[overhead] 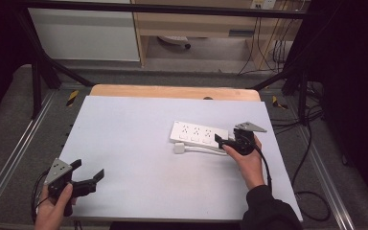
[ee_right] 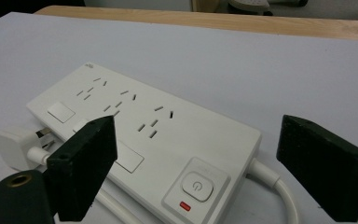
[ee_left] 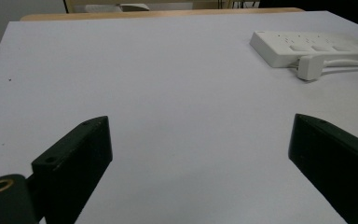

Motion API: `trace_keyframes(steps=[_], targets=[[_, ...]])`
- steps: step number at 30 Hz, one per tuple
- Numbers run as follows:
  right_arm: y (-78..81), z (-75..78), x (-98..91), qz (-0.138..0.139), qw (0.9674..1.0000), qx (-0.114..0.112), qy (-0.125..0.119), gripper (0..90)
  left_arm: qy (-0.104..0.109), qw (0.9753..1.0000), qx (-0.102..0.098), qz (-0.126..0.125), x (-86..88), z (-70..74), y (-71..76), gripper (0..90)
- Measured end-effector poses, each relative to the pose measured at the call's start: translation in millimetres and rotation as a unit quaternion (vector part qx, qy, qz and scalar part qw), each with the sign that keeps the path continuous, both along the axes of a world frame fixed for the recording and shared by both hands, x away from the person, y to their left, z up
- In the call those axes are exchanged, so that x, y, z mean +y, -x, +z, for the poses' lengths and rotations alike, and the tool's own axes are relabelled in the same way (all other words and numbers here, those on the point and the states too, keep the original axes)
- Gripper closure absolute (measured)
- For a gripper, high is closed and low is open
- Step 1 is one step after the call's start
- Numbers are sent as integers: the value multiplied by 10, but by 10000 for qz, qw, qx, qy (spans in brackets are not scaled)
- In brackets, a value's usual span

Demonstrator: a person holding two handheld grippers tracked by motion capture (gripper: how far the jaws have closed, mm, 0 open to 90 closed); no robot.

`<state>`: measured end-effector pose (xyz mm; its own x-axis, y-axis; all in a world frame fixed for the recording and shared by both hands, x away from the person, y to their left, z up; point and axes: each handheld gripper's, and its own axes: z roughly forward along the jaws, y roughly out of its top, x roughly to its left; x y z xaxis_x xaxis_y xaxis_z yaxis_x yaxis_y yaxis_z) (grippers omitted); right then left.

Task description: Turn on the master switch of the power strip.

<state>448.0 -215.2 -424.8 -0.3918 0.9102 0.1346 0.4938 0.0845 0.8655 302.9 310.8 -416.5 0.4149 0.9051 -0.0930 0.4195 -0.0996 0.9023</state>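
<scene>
Showing power symbol, power strip (ee_right: 144, 135) button (ee_right: 196, 185)

I see a white power strip (overhead: 199, 134) lying flat on the pale table (overhead: 124, 158), right of the table's middle and skewed to its edges, its three socket groups facing up. At the strip's right end there is a round power button (ee_right: 195, 185) with a small red mark below it. The strip's white cable (ee_right: 279, 186) leaves that end, and its white plug (overhead: 179, 148) lies unplugged on the table just beside the strip's near long side, prongs bare.
</scene>
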Motion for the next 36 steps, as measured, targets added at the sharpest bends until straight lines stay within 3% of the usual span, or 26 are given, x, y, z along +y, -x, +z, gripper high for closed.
trace_keyframes(steps=[8, 15, 23, 36], targets=[[-2, 23, 1, -57, 10000, -28, 12, 49, -1, 10000, -9, -1, 2, 0, 1, 61], [6, 83, 12, -178, 9996, -93, 211, 67, -13, 10000, -9, -10, 5, 2, 3, 61], [42, 142, -37, -330, 9990, -262, 167, 77, -21, 10000, -11, -22, 5, 6, 5, 61], [128, 288, -168, -216, 9992, -315, 109, 83, -29, 10000, -17, -16, 8, 8, 9, 61]])
